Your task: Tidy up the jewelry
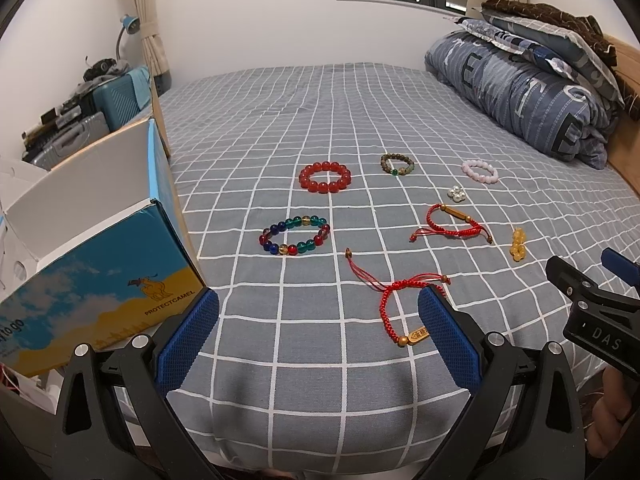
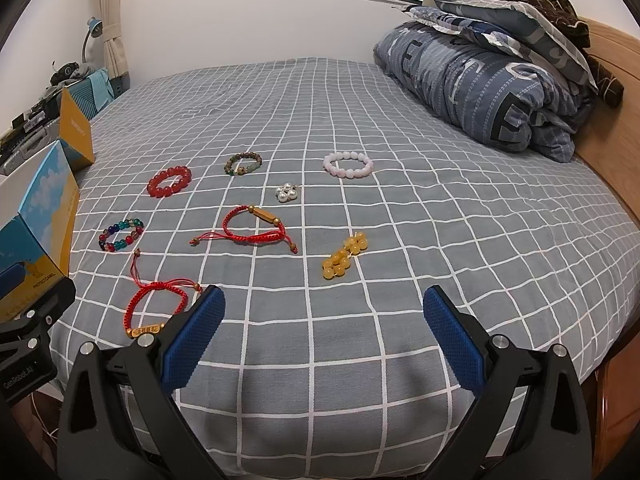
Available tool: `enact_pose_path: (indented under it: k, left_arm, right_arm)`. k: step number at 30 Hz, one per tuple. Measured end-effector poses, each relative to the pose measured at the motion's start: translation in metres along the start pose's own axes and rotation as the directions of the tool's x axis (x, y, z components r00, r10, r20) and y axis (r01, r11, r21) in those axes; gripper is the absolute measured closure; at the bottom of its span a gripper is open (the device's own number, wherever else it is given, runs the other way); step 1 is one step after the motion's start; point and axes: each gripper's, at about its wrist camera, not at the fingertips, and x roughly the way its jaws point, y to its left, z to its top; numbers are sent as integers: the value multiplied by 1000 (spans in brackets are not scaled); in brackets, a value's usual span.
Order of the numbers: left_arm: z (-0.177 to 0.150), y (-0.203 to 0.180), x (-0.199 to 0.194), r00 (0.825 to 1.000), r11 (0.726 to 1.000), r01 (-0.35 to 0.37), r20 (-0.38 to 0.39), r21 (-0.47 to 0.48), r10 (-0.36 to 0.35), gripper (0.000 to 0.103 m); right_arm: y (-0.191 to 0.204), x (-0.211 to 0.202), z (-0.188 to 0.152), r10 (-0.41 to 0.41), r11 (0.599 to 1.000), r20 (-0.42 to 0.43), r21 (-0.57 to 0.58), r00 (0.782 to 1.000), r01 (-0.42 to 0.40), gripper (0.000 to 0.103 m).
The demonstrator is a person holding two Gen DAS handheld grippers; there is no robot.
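While both hover above the bed [image 1: 320,120]:
left gripper [image 1: 318,312]: jaws apart, nothing held
right gripper [image 2: 324,308]: jaws apart, nothing held
bracelets: spread over bed

Eight pieces flat on bedsheet, apart: red bead bracelet [image 2: 169,181], multicolour bead bracelet [image 2: 121,235], brown-green bracelet [image 2: 243,163], pink bracelet [image 2: 348,164], pearl cluster [image 2: 285,193], amber bead bunch [image 2: 345,260], two red cord bracelets [image 2: 256,227] [image 2: 154,311] with gold charms.

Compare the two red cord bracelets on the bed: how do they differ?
The near cord bracelet lies close to the left gripper; the far cord bracelet lies mid-spread, apart from both grippers. The near one carries a flat gold plate, the far one a gold tube. The near one's tail runs long and straight; the far one's ends splay sideways. Both are red braided cord with small end beads.
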Motion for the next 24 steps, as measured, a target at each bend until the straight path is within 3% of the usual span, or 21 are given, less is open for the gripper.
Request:
enact_pose_path:
  k: [13, 19, 24]
  left_arm:
    - [15, -3, -9, 1000, 1000, -3, 19, 3, 3, 6]
    - [50, 6, -12, 1000, 999, -2, 6, -50, 3, 6]
    - [81, 9, -1, 1000, 999, -2, -13, -50, 2, 6]
  right_arm:
    - [3, -11, 7, -7, 1000, 35, -22, 999, 8, 8]
    - [-1, -26, 43, -23, 999, 68, -27, 997, 25, 8]
    - [-1, -18, 79, -44, 998, 39, -47, 998, 46, 8]
